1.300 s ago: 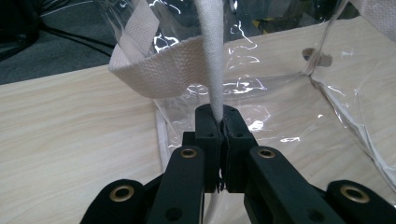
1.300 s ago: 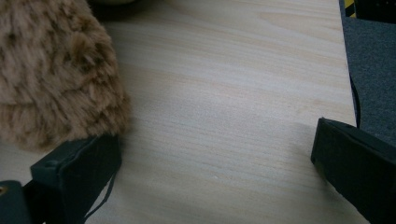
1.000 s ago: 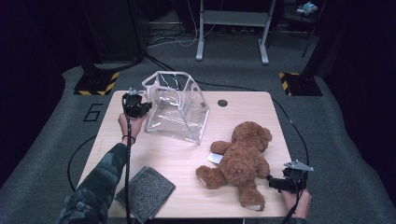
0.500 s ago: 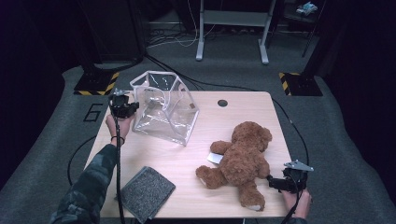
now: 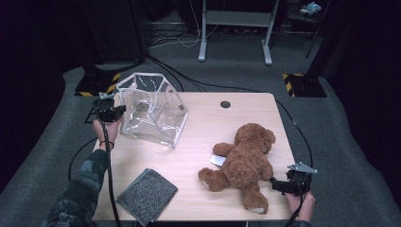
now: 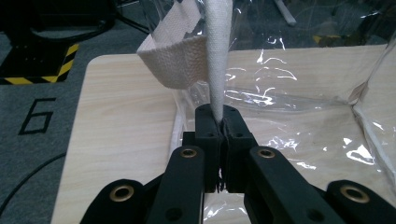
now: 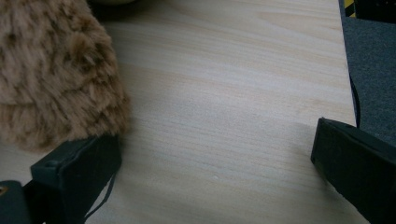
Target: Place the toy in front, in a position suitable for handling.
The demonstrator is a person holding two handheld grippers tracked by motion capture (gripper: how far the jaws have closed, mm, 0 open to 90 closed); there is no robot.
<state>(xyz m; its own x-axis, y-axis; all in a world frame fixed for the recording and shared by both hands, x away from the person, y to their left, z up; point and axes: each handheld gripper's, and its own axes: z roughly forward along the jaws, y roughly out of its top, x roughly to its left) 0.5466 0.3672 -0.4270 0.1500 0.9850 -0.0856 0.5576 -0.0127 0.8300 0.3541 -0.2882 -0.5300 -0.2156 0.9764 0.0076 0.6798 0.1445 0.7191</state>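
Note:
A clear plastic bag [image 5: 151,111] with white webbing handles lies on the wooden table [image 5: 208,127] at the back left. My left gripper [image 5: 116,113] sits at the bag's left side. Its jaws are shut on the white strap [image 6: 217,60] of the bag [image 6: 299,98], seen up close in the left gripper view. A brown teddy bear [image 5: 246,161] lies on its back at the right. My right gripper [image 5: 276,186] rests at the table's front right corner beside the bear's leg. Its jaws stand wide open over bare wood, with the bear's fur [image 7: 56,79] touching its left jaw.
A grey felt pad [image 5: 146,195] lies at the front left edge. A dark round hole [image 5: 225,104] sits near the table's far edge. Cables trail over the grey carpet around the table. A white tag [image 5: 218,161] shows beside the bear's arm.
My left gripper has dragged the clear bag to the left across the table, toward the table's left edge. The right gripper and the bear have stayed put.

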